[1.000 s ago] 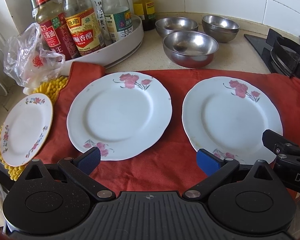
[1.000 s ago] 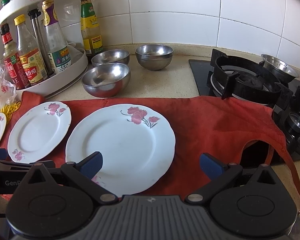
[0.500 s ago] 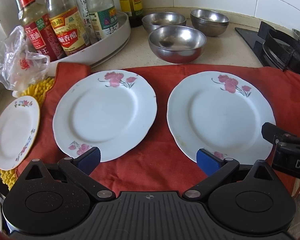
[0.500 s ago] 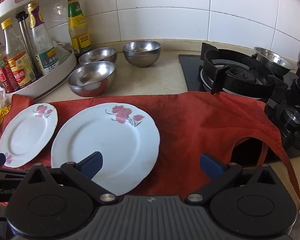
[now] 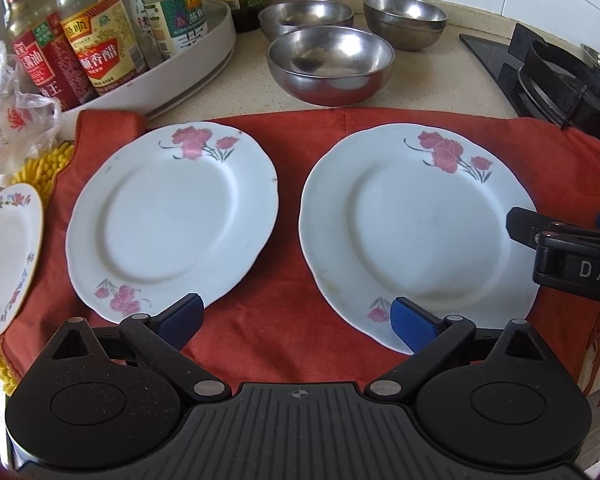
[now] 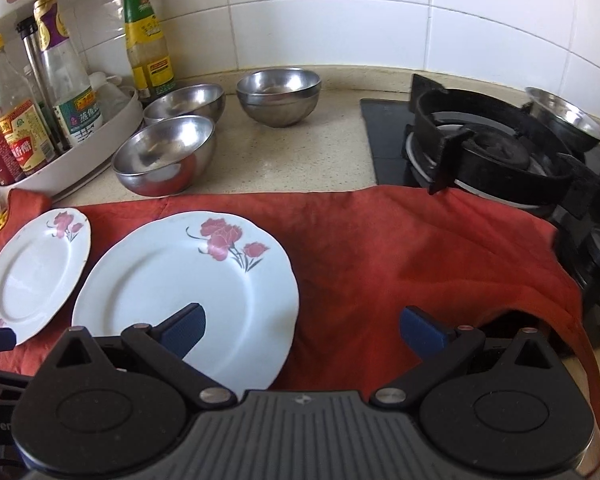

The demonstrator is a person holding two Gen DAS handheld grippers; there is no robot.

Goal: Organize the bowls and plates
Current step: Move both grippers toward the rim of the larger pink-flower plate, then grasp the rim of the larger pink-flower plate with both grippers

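Cut off: the small plate point(image 5: 8, 256) runs off the left edge of the left wrist view, so only part of its flowered rim shows; it lies partly on a yellow mat point(image 5: 40, 168).
Hidden: the near rim of the right plate point(image 5: 416, 236) sits behind a blue pad in both views; the far bowl's contents cannot be made out.
Hard to read: bottle labels on the turntable rack point(image 5: 188, 76) are partly legible only; a crumpled plastic bag point(image 5: 12, 120) blurs at the left edge.
Left gripper point(image 5: 296, 316): fingers spread wide, holding nothing, low over the red cloth point(image 5: 292, 320) between the two big plates; the right pad overlaps the right plate's near edge, and whether it touches cannot be told.
Right gripper point(image 6: 302, 330): fingers spread wide, empty; its left pad hangs over the right plate, its right pad over bare cloth.
Left plate point(image 5: 172, 216): empty, flat on the cloth, just beside the right plate, not touching.
Front bowl point(image 5: 330, 64): steel, empty, on the bench point(image 5: 440, 80) behind the cloth.
Back bowls: left back bowl point(image 5: 306, 18) and right back bowl point(image 5: 405, 20), apart from each other; the right one looks like two nested.
Rack contents: sauce and vinegar bottles standing upright.
Stove point(image 6: 488, 152): black burner at the right, with another steel bowl point(image 6: 564, 120) beyond it, partly cut off.
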